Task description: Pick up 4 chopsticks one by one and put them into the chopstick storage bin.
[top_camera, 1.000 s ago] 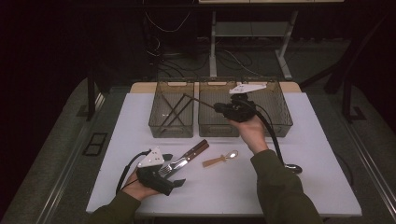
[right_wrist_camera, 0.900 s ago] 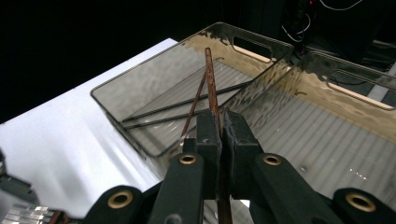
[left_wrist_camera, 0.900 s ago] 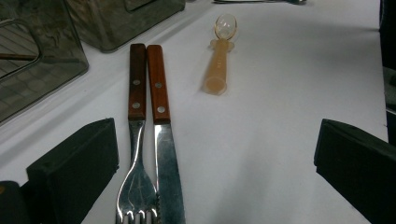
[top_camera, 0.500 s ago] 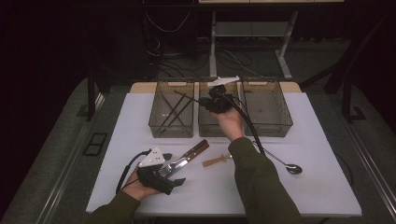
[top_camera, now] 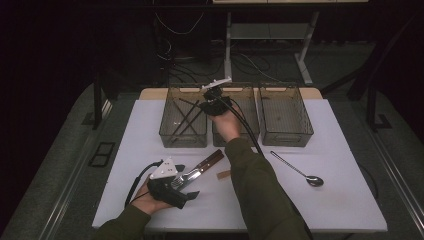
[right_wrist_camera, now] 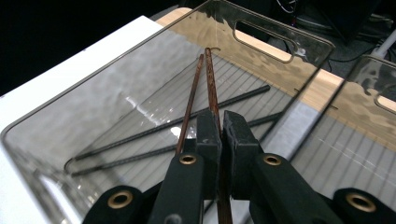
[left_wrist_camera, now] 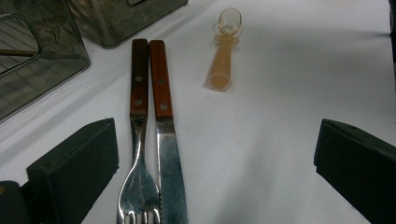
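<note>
White tabletop, dark room; three clear bins along the far edge.

Right gripper sits above the left bin, jaws pinching a pair of brown chopsticks whose tips reach over the bin; two black chopsticks lie on the bin floor. Left gripper rests at the near edge, jaws spread wide, holding nothing; a wood-handled fork and knife lie side by side between them. Small amber spoon lies beyond; metal spoon well off right.

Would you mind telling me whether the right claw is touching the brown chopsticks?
Touching. The right gripper view shows the right claw shut on the brown chopsticks, one stick pinched between its pads, above the left bin, where black chopsticks lie.
</note>
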